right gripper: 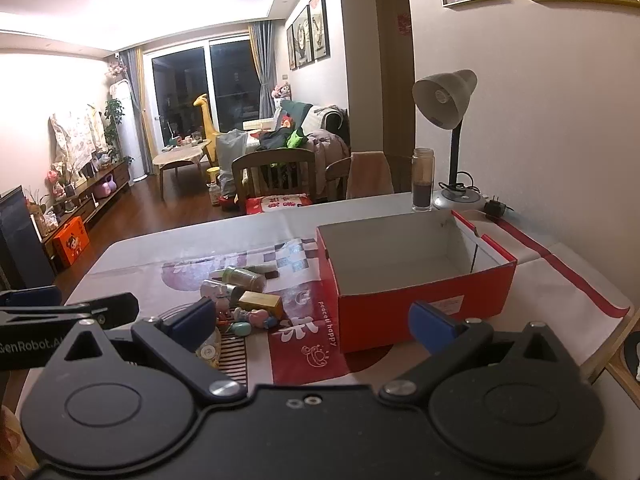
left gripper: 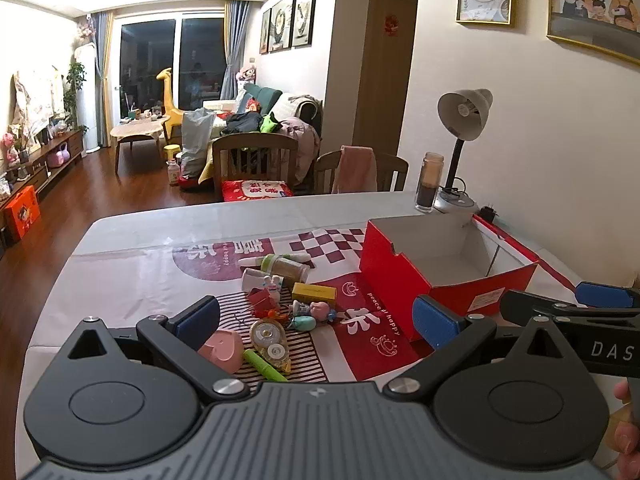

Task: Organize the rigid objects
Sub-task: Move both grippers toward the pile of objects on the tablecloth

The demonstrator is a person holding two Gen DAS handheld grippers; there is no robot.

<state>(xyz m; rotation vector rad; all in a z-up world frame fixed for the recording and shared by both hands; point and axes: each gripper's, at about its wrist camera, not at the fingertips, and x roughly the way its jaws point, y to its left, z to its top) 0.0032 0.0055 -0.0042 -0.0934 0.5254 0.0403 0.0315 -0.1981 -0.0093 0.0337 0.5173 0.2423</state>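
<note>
While spread wide and empty: left gripper (left gripper: 316, 322), right gripper (right gripper: 312, 322).
Heaped small hard plastic trinkets (left gripper: 280, 304) on tabletop, beside open red cardboard box (right gripper: 420, 268); probably light, stiff, slippery; best pinched across flat sides.

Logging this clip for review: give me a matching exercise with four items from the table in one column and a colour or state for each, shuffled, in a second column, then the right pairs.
Things:
1. cardboard box
2. desk lamp
3. marker
4. left gripper

Colour or state:
A. bright green, lying on the striped mat
B. jaws wide open, nothing between them
C. red outside, open on top, nothing inside
D. grey shade, standing at the wall behind the box

Pairs: 1-C, 2-D, 3-A, 4-B
</note>
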